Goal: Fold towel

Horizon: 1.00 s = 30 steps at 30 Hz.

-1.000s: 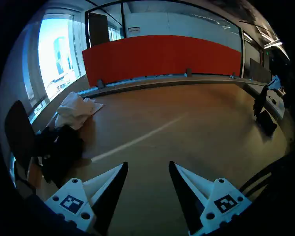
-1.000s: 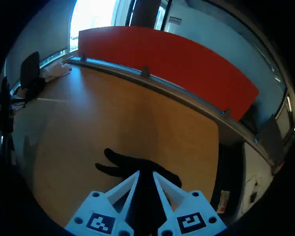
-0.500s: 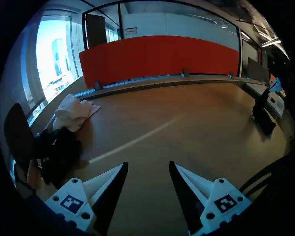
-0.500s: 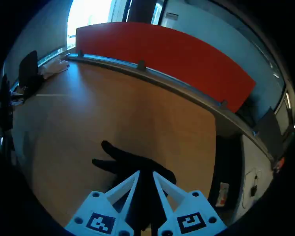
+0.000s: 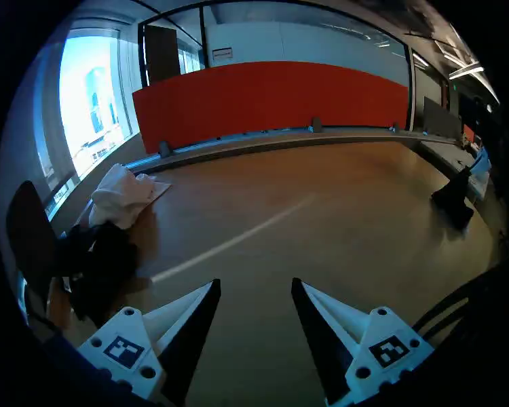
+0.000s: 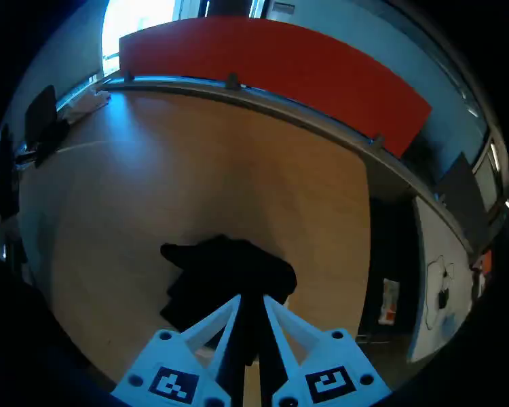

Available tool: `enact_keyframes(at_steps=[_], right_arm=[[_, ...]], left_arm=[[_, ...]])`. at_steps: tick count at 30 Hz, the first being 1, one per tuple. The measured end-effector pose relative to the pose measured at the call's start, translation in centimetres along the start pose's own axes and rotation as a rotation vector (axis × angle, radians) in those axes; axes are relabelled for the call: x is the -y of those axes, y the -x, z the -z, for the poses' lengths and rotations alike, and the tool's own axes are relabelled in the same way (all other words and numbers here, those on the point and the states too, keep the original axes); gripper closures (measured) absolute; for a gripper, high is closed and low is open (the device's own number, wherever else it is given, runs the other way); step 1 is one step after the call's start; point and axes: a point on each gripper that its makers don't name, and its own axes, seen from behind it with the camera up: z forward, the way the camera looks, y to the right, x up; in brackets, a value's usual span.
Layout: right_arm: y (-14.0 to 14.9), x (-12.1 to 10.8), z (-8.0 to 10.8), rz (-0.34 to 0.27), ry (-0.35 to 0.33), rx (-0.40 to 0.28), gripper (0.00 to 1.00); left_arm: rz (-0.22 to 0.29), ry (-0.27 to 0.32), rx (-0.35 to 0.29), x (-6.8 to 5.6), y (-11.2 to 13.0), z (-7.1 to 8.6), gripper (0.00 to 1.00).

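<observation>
While the right hand-held gripper (image 6: pixel 252 298) has its two fingers drawn close together on a fold of the black towel (image 6: pixel 220 271), the rest of the cloth lies bunched on the wooden surface (image 6: pixel 186 176) just ahead of the tips; in the left gripper view the towel shows as a dark peak near the surface's right edge; the left hand-held gripper (image 5: pixel 254 283) hangs over bare wood, fingers wide apart and holding nothing; a white cloth heap (image 5: pixel 122 197) and a dark cloth heap (image 5: pixel 98 264) sit together at the left, well apart from the towel; a red partition (image 5: pixel 275 95) runs along the far edge.
</observation>
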Motion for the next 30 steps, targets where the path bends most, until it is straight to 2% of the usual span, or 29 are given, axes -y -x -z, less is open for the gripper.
enact_keyframes(at_steps=[14,30], right_arm=[[4.1,0.9,0.0,-0.035,0.001,0.058,0.93],[8.9,-0.2,-1.3,-0.123,0.046,0.141,0.93]], left_arm=[[-0.006,0.006,-0.002,-0.2,0.0,0.2,0.23],[-0.014,-0.002,0.005,0.1,0.5,0.4,0.23]])
